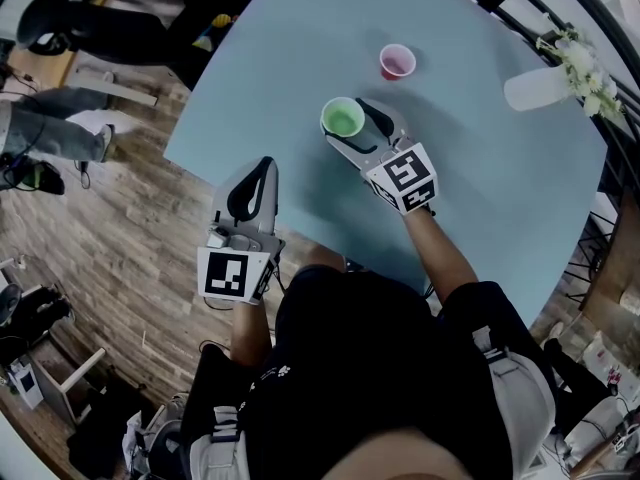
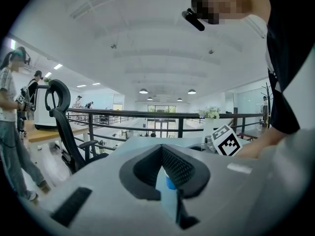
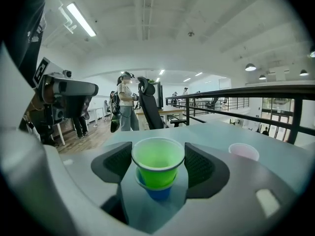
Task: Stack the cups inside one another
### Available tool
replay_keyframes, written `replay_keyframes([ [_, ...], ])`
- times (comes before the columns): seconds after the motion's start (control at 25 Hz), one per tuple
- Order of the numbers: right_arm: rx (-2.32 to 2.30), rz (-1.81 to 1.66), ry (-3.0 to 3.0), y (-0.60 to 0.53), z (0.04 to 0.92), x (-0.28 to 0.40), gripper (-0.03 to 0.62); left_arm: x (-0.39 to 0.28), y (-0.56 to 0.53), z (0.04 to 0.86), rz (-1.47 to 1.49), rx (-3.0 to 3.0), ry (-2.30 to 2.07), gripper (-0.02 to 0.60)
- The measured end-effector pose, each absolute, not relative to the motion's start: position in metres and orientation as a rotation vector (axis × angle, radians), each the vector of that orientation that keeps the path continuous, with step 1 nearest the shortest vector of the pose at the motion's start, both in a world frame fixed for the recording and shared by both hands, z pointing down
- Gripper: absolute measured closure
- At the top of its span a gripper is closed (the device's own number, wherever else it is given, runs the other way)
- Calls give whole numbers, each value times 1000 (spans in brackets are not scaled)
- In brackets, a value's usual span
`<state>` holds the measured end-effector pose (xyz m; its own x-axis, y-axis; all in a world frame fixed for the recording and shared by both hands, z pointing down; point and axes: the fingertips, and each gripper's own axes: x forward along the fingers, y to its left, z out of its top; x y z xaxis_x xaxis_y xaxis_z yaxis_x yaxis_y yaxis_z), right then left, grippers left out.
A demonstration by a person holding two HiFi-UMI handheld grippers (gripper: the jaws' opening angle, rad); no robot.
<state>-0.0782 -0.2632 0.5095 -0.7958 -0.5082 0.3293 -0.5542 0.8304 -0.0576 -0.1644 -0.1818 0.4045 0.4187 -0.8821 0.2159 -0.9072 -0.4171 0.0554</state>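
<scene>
my right gripper (image 3: 158, 156) clasps the green cup (image 3: 157, 168), its loosely nested blue cup (image 3: 158, 193) may drop off; left gripper (image 2: 161, 149) closed, empty.

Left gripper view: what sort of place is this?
Probably an open-plan office or lab, perhaps on a mezzanine: a black railing runs along an open edge, an office chair stands nearby, and round ceiling lamps hang overhead.
</scene>
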Motion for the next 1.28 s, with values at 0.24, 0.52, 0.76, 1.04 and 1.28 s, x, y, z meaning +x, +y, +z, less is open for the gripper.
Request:
replay_keyframes([
  [0.24,782,231,-2667,-263,528,-83,261,-168,-183,407,235,2491,-1598,589],
  [0.52,758,238,-2633,-263,543,-84,261,-169,-186,408,238,2490,-1594,589],
  [0.76,740,256,-2618,-262,551,-84,261,-170,-187,409,240,2490,-1589,589],
  [1.04,765,278,-2673,-263,533,-84,258,-170,-191,410,259,2491,-1569,589],
  [1.28,850,308,-2737,-264,505,-70,280,-158,-200,407,233,2538,-1519,589],
])
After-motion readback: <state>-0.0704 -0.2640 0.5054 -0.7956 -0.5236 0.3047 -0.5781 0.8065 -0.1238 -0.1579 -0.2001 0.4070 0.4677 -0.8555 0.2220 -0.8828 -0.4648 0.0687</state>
